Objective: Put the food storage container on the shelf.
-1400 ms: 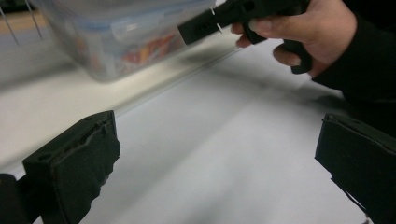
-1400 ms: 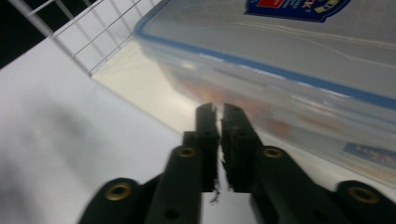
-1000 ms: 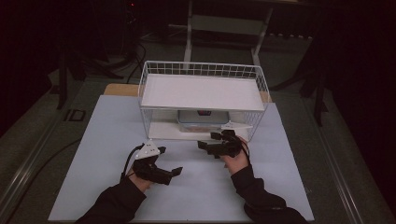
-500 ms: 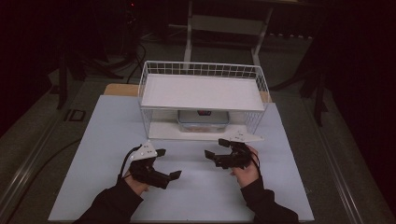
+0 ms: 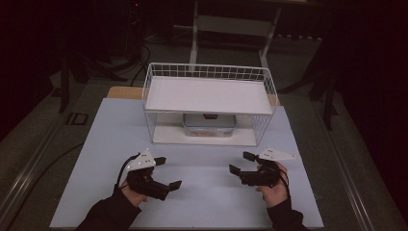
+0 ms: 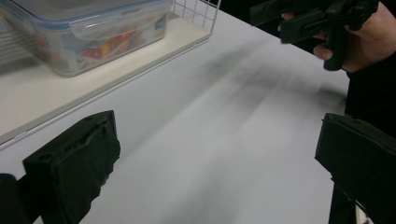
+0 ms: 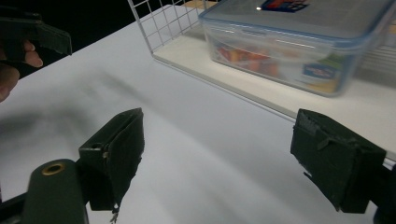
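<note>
A clear lidded plastic container (image 5: 209, 125) with colourful contents stands on the bottom board of a white wire rack (image 5: 208, 95), under its shelf. My left gripper (image 5: 168, 172) is held open over the white table, in front of the rack and to the left, with nothing between its fingers. My right gripper (image 5: 241, 162) is open too, in front of the rack and to the right, and holds nothing. The left gripper view has the container (image 6: 88, 32) far left beyond my open left gripper (image 6: 217, 158). The right gripper view has the container (image 7: 299, 42) ahead of my open right gripper (image 7: 224, 149).
The white tabletop (image 5: 202, 192) spreads between the two grippers. The rack's wire walls (image 5: 267, 86) rise around its top shelf. Dark floor, cables and a metal stand (image 5: 231, 24) lie beyond the table. In the left gripper view the person's other hand (image 6: 369, 32) holds the right gripper.
My right gripper has drawn back from the rack's front toward the near edge and a little to the right. The left gripper has barely shifted.
</note>
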The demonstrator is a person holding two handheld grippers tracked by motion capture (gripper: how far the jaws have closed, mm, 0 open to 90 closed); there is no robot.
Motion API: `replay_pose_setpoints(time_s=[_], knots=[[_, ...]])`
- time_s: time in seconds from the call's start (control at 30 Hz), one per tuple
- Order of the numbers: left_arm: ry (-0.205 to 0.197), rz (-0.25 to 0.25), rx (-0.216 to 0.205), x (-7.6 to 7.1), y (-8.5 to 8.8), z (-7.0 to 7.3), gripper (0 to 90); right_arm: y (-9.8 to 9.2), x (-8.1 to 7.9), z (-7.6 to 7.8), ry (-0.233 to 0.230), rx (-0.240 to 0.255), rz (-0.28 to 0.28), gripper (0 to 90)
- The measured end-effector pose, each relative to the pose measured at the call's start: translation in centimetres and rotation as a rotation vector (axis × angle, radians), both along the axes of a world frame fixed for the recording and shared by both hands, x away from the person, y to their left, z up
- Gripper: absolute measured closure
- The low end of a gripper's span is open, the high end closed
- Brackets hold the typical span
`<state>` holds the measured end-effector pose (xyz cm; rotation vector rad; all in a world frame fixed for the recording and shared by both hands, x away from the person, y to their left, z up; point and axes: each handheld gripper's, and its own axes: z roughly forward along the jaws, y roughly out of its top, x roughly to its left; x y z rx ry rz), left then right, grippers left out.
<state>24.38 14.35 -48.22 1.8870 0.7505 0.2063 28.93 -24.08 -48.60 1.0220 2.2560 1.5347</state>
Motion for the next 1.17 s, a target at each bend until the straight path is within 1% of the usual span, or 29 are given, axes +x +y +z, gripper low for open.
replay_pose_setpoints(time_s=[0.1,0.17,0.2,0.23,0.37,0.47,0.53,0.6,0.63,0.7,0.77,0.83,0.97,1.03,1.13,1.17], knots=[[-0.007,-0.001,0.000,-0.3,0.3,0.0,0.0,-1.3,-0.7,0.1,-0.007,0.009,-0.012,16.9],[-0.007,-0.001,0.000,-0.3,0.3,0.0,0.0,-1.5,-0.8,0.1,-0.005,0.016,-0.018,16.9],[-0.021,0.021,-0.006,-0.6,0.7,0.0,0.0,-2.1,-1.3,0.0,-0.004,0.020,-0.026,16.9],[-0.027,0.026,-0.012,-0.7,0.8,0.0,0.0,-2.3,-1.4,0.0,-0.004,0.016,-0.030,16.9],[-0.032,0.037,0.000,-1.2,1.4,0.0,0.0,-3.1,-2.3,-0.4,0.002,0.002,-0.038,16.9],[-0.025,0.046,0.005,-1.5,1.8,-0.2,0.0,-3.8,-2.9,-0.5,0.001,-0.001,-0.059,16.9],[-0.028,0.051,0.000,-1.7,2.1,-0.4,0.0,-4.2,-3.1,-0.6,0.002,-0.006,-0.066,16.9],[-0.030,0.052,0.003,-1.8,2.4,-0.5,0.0,-4.5,-3.3,-0.7,0.002,-0.008,-0.063,16.9],[-0.030,0.056,0.007,-1.8,2.6,-0.6,0.0,-4.6,-3.4,-0.8,0.000,-0.018,-0.059,16.8],[-0.042,0.059,0.012,-2.0,2.9,-0.8,0.0,-4.8,-3.5,-0.9,-0.011,-0.040,-0.058,16.9],[-0.040,0.072,0.014,-2.0,3.3,-1.1,0.0,-5.1,-3.5,-1.1,-0.021,-0.062,-0.060,17.0],[-0.027,0.082,0.001,-1.9,3.5,-1.3,0.0,-5.3,-3.6,-1.2,-0.016,-0.057,-0.065,17.0],[-0.030,0.090,-0.008,-1.9,3.6,-1.4,0.0,-5.4,-3.6,-1.5,0.000,-0.065,-0.065,17.2],[-0.035,0.097,-0.005,-1.8,3.7,-1.7,0.0,-5.4,-3.6,-1.7,0.010,-0.067,-0.057,17.2],[-0.030,0.100,-0.005,-1.8,3.7,-1.9,0.0,-5.4,-3.5,-1.7,0.010,-0.066,-0.050,17.2],[-0.026,0.100,0.001,-1.7,3.6,-2.0,0.0,-5.4,-3.5,-1.7,0.011,-0.065,-0.049,17.2]])
